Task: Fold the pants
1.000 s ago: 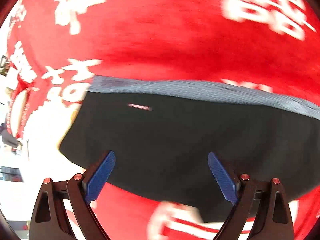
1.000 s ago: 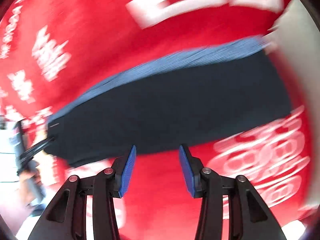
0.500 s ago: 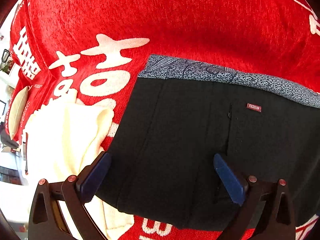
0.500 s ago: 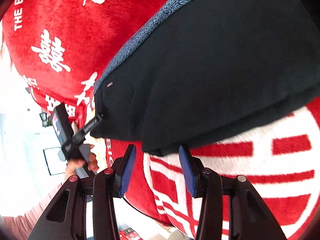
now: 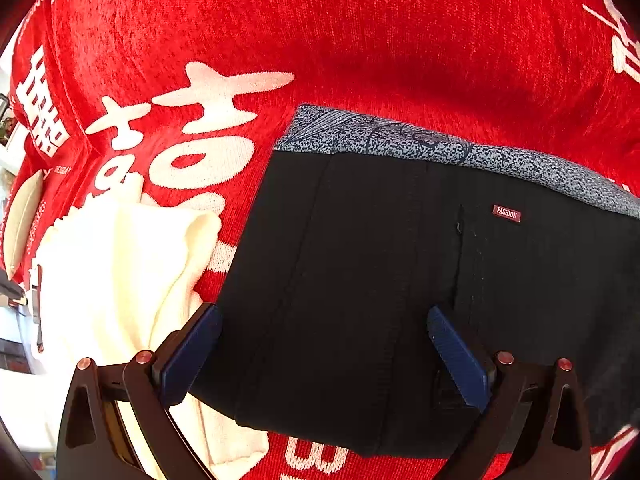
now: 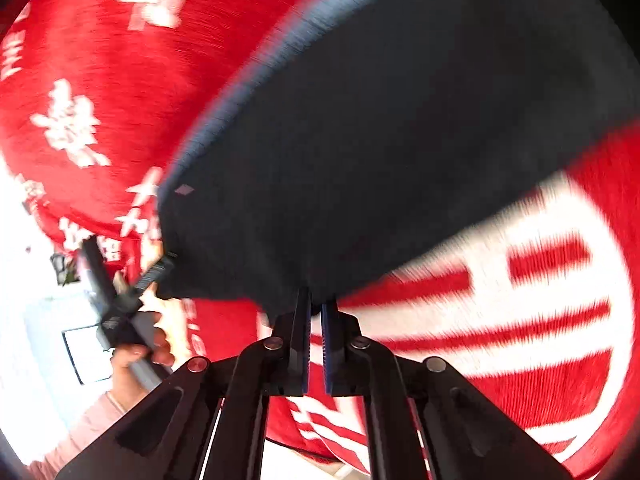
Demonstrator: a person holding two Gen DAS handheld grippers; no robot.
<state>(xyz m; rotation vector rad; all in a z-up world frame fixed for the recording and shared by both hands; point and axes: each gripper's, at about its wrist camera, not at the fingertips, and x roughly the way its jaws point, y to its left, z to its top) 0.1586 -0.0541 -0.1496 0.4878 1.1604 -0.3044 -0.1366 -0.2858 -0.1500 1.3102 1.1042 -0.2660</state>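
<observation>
Left tool: the left gripper (image 5: 322, 354) has spread to its widest and settled, its blue pads (image 5: 188, 354) straddling the near left end of the folded black pants with a speckled grey-blue waistband (image 5: 420, 264), pressing on nothing.
Right tool: half open a second ago, the right gripper (image 6: 316, 312) has snapped together on the pants' near hem at lower centre of its blurred frame; a tuck of dark cloth sits between the tips.
Meaning: one corner is now pinched and the other only bracketed, so the next fold likely waits on the left side clamping too.
Pants: already doubled into a flat dark rectangle, waistband along the far edge, a small red "FASHION" tag (image 5: 506, 213) at right of centre, seams running top to bottom.
Setting: they lie on a red plush blanket with white characters (image 5: 360, 40); a cream knitted garment (image 5: 120, 280) rests at lower left, touching the pants' left edge.
Seen from the right: a hand (image 6: 156, 340) grips the left tool's handle at lower left.
</observation>
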